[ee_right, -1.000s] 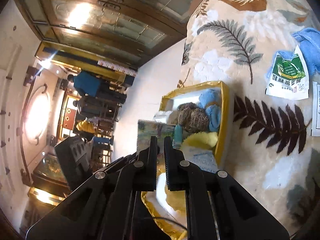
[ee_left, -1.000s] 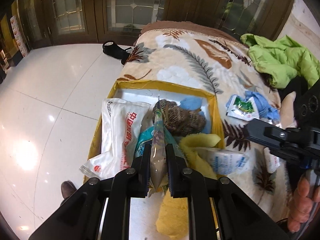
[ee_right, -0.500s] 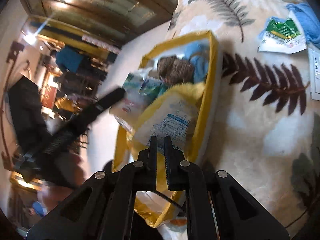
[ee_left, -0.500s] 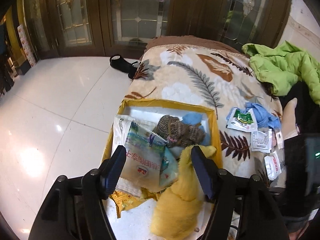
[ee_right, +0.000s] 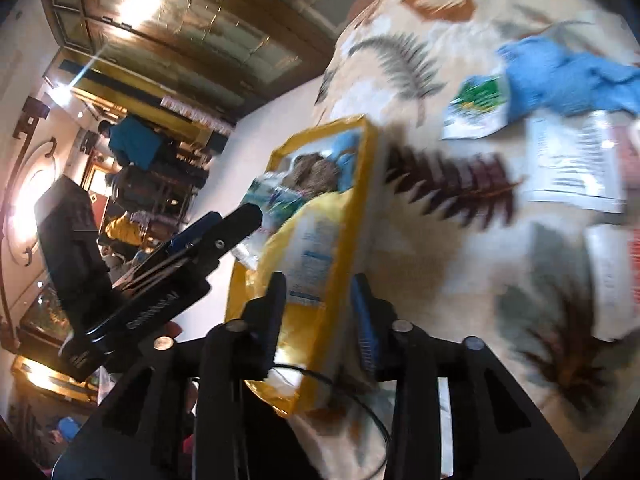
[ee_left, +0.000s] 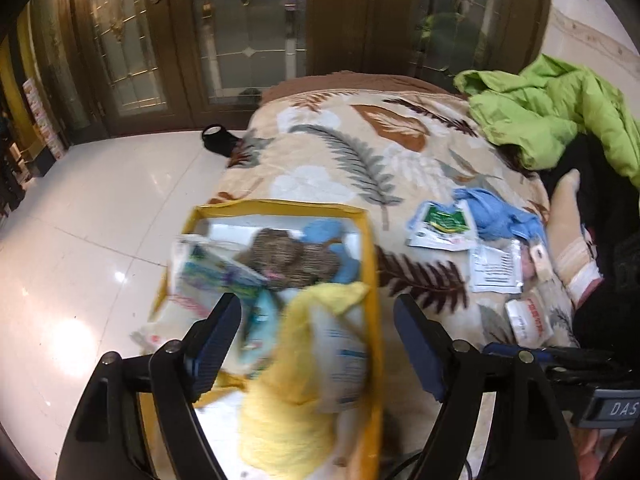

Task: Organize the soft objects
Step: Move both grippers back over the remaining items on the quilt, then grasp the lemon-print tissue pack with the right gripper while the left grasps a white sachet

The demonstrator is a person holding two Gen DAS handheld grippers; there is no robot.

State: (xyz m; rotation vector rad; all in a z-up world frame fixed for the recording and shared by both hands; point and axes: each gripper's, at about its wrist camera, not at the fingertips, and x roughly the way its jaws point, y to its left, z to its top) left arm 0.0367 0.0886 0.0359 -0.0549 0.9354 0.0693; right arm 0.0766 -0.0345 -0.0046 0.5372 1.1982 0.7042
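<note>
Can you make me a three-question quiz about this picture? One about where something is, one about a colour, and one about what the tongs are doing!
1. Where is the brown knitted bundle?
A. inside the yellow box
B. on the white floor
C. on the green jacket

2. What colour is the cloth lying on the leaf-patterned blanket, beside the green-and-white packet?
A. red
B. blue
C. black

3. What are the left tongs doing?
A. squeezing a packet
B. shut tight with nothing in them
C. open with nothing held

Answers:
1. A, the bundle sits within the walls of the yellow box, next to a blue item.
2. B, the crumpled cloth by the packet is plainly blue.
3. C, their two fingers stand wide apart above the box and grip nothing.
</note>
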